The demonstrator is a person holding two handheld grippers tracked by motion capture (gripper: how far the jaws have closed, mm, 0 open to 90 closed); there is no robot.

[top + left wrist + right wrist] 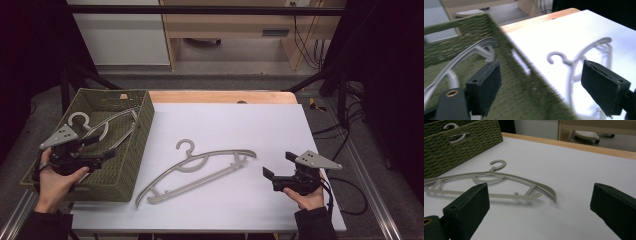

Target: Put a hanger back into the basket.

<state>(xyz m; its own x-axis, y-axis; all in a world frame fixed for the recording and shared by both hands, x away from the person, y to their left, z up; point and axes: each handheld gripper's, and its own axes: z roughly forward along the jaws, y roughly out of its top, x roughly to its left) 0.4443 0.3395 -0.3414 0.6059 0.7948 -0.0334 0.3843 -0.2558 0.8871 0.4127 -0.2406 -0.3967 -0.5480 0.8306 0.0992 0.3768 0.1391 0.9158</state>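
I'm looking at a lab-style recording bay: black frame rails (200, 10) are boxing in a white-topped table (260, 125), cables (305, 45) are hanging behind, and wooden office furniture (235, 25) is standing beyond.

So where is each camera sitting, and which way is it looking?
High view: above the person's side, looking forward and down on the white table; both hands, the left gripper and the right gripper show.
Left gripper view: rides that gripper, looking past open jaws over the green basket.
Right gripper view: low, facing the basket across the table.
All share the table's grey hanger.
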